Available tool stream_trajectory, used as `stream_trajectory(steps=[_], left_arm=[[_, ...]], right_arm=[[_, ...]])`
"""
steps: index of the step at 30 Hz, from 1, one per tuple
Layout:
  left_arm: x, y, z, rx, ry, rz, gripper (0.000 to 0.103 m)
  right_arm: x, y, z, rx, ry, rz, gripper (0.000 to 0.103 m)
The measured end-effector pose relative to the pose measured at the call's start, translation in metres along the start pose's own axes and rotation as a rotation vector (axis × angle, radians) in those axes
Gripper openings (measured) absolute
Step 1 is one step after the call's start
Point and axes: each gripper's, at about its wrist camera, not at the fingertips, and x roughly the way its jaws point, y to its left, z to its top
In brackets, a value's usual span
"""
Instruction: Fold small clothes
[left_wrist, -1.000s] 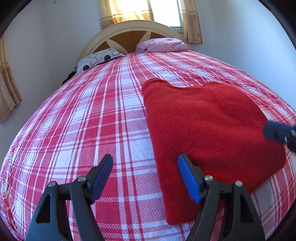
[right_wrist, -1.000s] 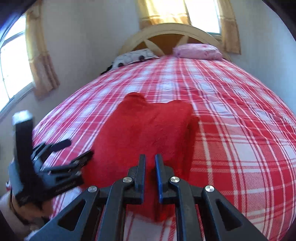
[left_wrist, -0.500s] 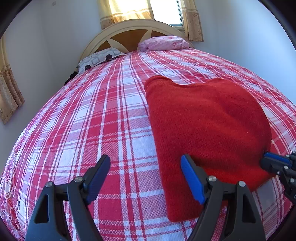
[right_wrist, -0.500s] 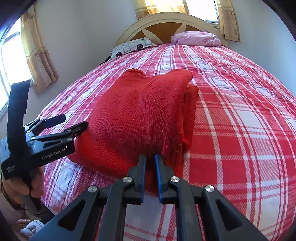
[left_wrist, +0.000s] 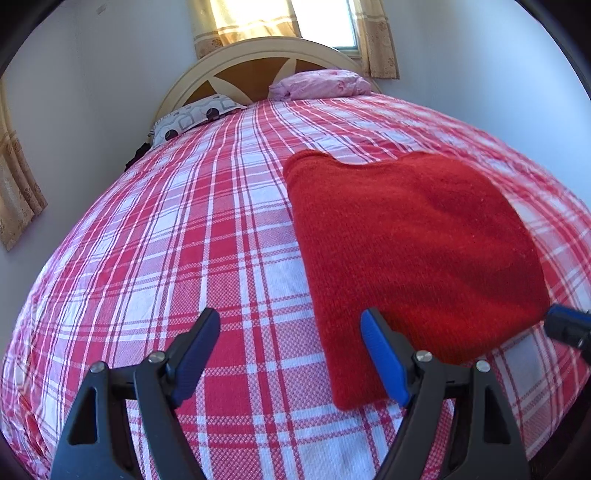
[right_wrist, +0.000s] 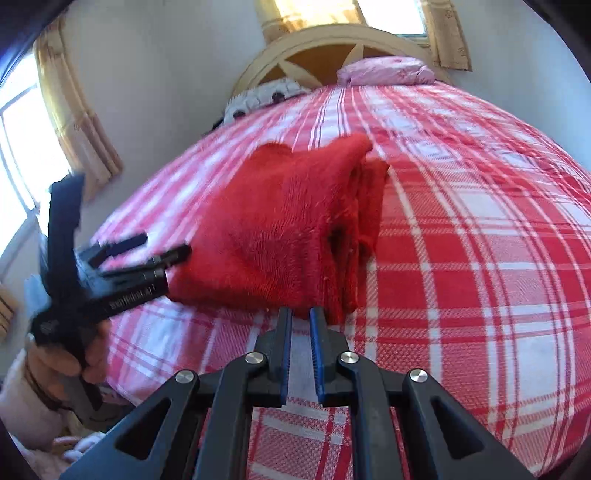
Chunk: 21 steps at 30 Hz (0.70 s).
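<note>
Plaid bed (left_wrist: 207, 258): one folded red garment (left_wrist: 406, 243), two pillows, seemingly.

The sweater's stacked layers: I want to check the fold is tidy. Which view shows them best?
The right wrist view. It looks along the sweater at its right side, where the stacked folded edges show, though blurred. The left wrist view shows only the smooth top face and outline; the layers are hidden.

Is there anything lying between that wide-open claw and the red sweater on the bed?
Nothing visible. The left claw is open just above bare plaid bedspread, and the folded red sweater begins right beside its right finger. Only sheet lies between them.
</note>
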Motion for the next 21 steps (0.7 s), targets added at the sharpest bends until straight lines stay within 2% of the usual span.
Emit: stream_trajectory(steps=[3,6,8,9,10,12,15,19,21], left_arm=[[-0.009,0.006,0.009,-0.032,-0.027,-0.053,0.081],[-0.015,-0.006,0.024,0.019,-0.081,-0.066,0.082],[-0.017,-0.017,0.034,0.045,-0.107,-0.071,0.081],[-0.017,-0.021,0.040,0.042,-0.111,-0.092,0.082],[-0.014,-0.025,0.046,0.032,-0.106,-0.122,0.082],[-0.006,-0.035,0.053,0.011,-0.089,-0.181,0.082],[0.008,-0.052,0.056,0.005,-0.057,-0.196,0.081],[0.025,-0.067,0.049,0.004,-0.010,-0.180,0.082],[0.028,-0.068,0.046,-0.003,-0.002,-0.173,0.082]], right_arm=[[-0.012,-0.009,0.015,0.020,-0.056,0.020,0.010],[-0.013,-0.020,0.037,0.033,-0.072,0.012,0.011],[-0.008,-0.029,0.056,0.043,-0.073,0.030,0.015],[-0.003,-0.036,0.066,0.055,-0.072,0.045,0.026],[0.002,-0.041,0.074,0.072,-0.071,0.056,0.044],[0.012,-0.056,0.088,0.125,-0.072,0.090,0.063],[0.044,-0.080,0.116,0.199,-0.031,0.200,0.063],[0.090,-0.095,0.147,0.224,0.023,0.182,0.063],[0.116,-0.094,0.158,0.193,0.071,0.185,0.063]])
